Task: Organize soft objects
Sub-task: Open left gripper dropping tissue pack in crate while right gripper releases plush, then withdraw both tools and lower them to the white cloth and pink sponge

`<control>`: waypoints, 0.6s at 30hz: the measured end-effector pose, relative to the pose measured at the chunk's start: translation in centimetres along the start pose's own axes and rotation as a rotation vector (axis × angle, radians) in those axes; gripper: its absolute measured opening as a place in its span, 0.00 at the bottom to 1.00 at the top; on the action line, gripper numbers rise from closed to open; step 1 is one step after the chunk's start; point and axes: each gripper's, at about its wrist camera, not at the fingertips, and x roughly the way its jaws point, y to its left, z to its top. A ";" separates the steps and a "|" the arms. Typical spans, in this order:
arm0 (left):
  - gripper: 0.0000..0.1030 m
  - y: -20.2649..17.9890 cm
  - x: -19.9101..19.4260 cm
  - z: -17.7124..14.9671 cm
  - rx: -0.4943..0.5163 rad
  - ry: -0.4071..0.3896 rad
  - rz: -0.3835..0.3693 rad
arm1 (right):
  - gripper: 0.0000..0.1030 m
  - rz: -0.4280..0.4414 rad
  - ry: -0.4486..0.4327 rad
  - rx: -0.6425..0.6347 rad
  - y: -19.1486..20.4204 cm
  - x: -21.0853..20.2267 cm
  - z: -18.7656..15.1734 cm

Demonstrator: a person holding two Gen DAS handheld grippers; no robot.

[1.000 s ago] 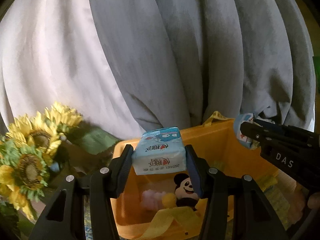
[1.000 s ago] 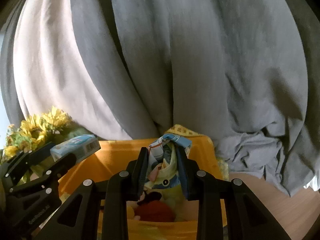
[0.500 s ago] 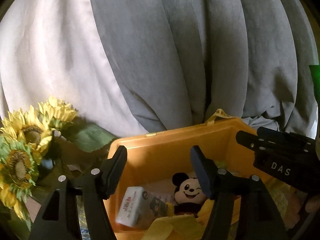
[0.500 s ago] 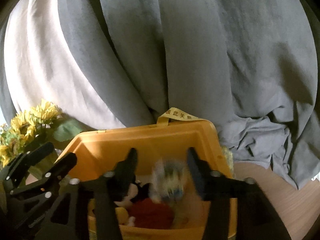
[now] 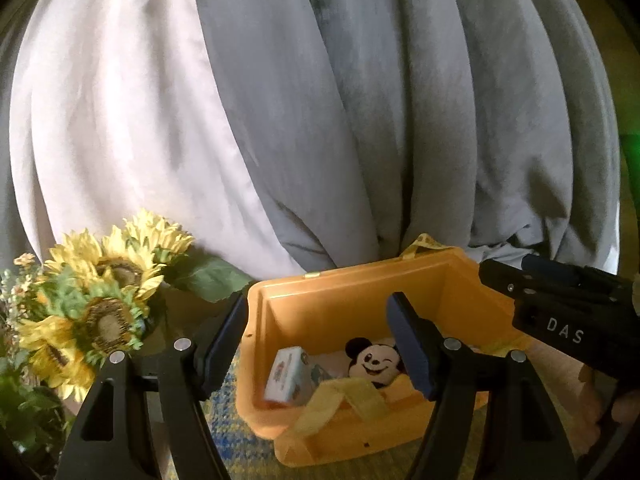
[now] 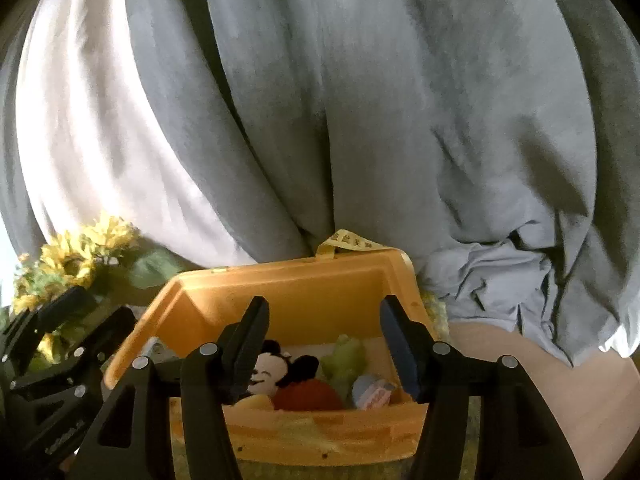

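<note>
An orange bin [image 5: 344,292] sits low in both wrist views. A white tissue pack [image 5: 286,374] lies inside it beside a mouse plush [image 5: 374,360]. My left gripper [image 5: 316,320] hovers over the bin's left half, its jaws opening with nothing between them. In the right wrist view my right gripper [image 6: 324,320] hangs above the bin [image 6: 288,288], jaws opening and empty too. Below it lie the mouse plush [image 6: 276,372], a green plush [image 6: 344,356] and a small printed cloth bundle [image 6: 372,394]. Each gripper shows in the other's view: right gripper [image 5: 500,272], left gripper [image 6: 104,306].
Grey and white curtains [image 5: 320,120] hang right behind the bin. A bunch of sunflowers [image 5: 100,308] stands to its left. A yellow strap [image 5: 340,400] drapes over the bin's near rim. A bare wooden tabletop [image 6: 520,360] shows to the right.
Both grippers opened. The left let go of the tissue pack and the right of the cloth bundle; both things now lie in the bin. Both grippers drew back a little.
</note>
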 end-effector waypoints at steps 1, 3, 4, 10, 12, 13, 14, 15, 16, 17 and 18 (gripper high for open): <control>0.69 0.0 -0.5 0.1 -0.002 -0.002 0.001 | 0.57 0.000 -0.003 0.001 0.1 -0.5 0.0; 0.69 0.0 -1.7 0.2 -0.006 -0.008 -0.008 | 0.57 -0.004 -0.014 0.006 0.3 -1.8 -0.1; 0.69 -0.1 -2.2 0.2 -0.006 -0.011 -0.010 | 0.57 -0.006 -0.019 0.008 0.3 -2.4 -0.1; 0.69 -0.2 -5.6 -0.2 0.000 -0.027 -0.031 | 0.57 -0.033 -0.054 0.011 0.7 -6.4 -0.6; 0.69 -0.2 -6.7 -0.5 0.001 -0.030 -0.039 | 0.57 -0.039 -0.061 0.007 0.9 -7.6 -0.9; 0.69 -0.2 -7.2 -0.6 0.003 -0.031 -0.043 | 0.57 -0.041 -0.064 0.006 1.0 -8.2 -1.0; 0.70 -0.2 -8.0 -0.8 0.003 -0.032 -0.044 | 0.57 -0.043 -0.066 0.004 1.1 -8.8 -1.2; 0.70 -0.2 -8.4 -1.0 0.005 -0.033 -0.046 | 0.57 -0.044 -0.070 0.004 1.2 -9.4 -1.4; 0.70 -0.2 -8.9 -1.2 0.006 -0.034 -0.046 | 0.57 -0.045 -0.073 0.004 1.3 -10.0 -1.6; 0.71 0.0 -9.4 -1.4 0.007 -0.033 -0.044 | 0.57 -0.047 -0.075 0.002 1.4 -10.5 -1.8; 0.71 0.1 -9.8 -1.6 0.006 -0.031 -0.044 | 0.57 -0.049 -0.077 0.002 1.6 -11.0 -2.0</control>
